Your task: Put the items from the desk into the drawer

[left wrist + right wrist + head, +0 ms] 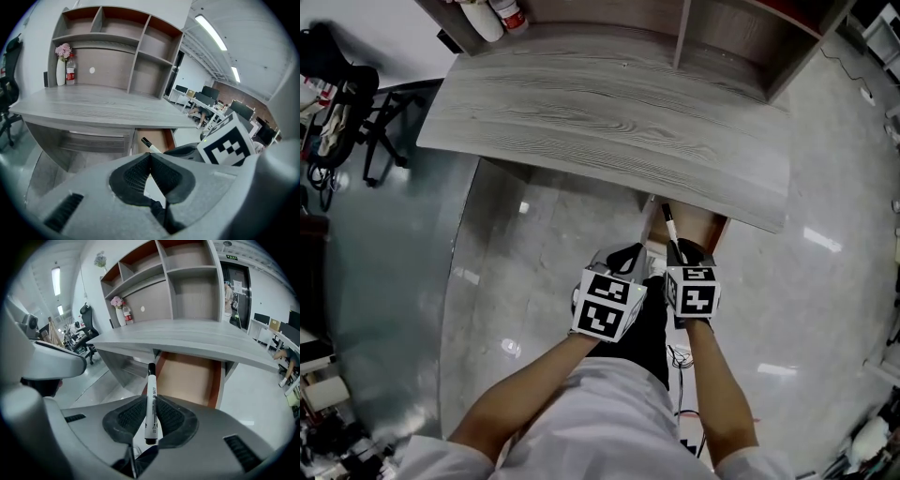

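Clamped in right gripper [151,405]: marker [151,380], aimed 12 o'clock at open drawer [190,378]. Closed and empty at 9 o'clock: left gripper [150,158]. Recommend advancing over drawer floor, lowering, then releasing gently.

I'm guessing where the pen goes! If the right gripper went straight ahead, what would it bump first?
Probably the open drawer: the marker in the right gripper points into it, just under the desk edge, though depth is unclear.
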Tool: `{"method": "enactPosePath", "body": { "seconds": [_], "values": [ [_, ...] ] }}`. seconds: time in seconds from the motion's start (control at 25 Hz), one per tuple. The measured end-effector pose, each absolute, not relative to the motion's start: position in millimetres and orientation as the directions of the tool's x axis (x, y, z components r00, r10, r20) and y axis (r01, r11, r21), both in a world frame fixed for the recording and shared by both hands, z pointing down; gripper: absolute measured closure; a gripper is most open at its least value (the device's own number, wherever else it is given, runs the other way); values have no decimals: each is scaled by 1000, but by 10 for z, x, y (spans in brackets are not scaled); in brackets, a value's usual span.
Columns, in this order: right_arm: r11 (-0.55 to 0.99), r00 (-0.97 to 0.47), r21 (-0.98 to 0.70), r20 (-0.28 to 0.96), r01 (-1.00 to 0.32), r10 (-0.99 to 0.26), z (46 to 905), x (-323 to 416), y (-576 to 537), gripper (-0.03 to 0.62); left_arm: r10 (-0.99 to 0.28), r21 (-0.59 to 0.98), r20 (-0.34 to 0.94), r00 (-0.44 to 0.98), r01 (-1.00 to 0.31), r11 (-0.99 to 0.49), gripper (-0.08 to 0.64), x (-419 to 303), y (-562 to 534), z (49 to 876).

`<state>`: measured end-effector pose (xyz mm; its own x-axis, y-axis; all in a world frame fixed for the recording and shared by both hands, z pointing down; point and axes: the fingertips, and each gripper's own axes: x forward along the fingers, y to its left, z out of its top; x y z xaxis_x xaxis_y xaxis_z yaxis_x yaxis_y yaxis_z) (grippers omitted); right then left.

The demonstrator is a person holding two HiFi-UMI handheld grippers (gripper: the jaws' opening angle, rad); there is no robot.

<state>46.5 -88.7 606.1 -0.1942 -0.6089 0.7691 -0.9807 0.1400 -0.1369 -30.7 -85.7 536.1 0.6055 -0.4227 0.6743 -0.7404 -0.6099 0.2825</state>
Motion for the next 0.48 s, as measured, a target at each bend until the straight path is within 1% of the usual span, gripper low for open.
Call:
{"method": "enactPosePath", "body": {
  "seconds": [0.28, 0.48],
  "values": [
    [126, -204, -161, 798, -979, -567, 6341, 500, -1136, 540, -417, 272, 706, 572, -763, -587, 556, -422, -951, 5481],
    [143, -214, -163, 826, -976, -521, 6461, 500, -1206, 540, -420, 279, 713, 562, -776, -565, 557, -446, -1044, 5500]
  ]
}}
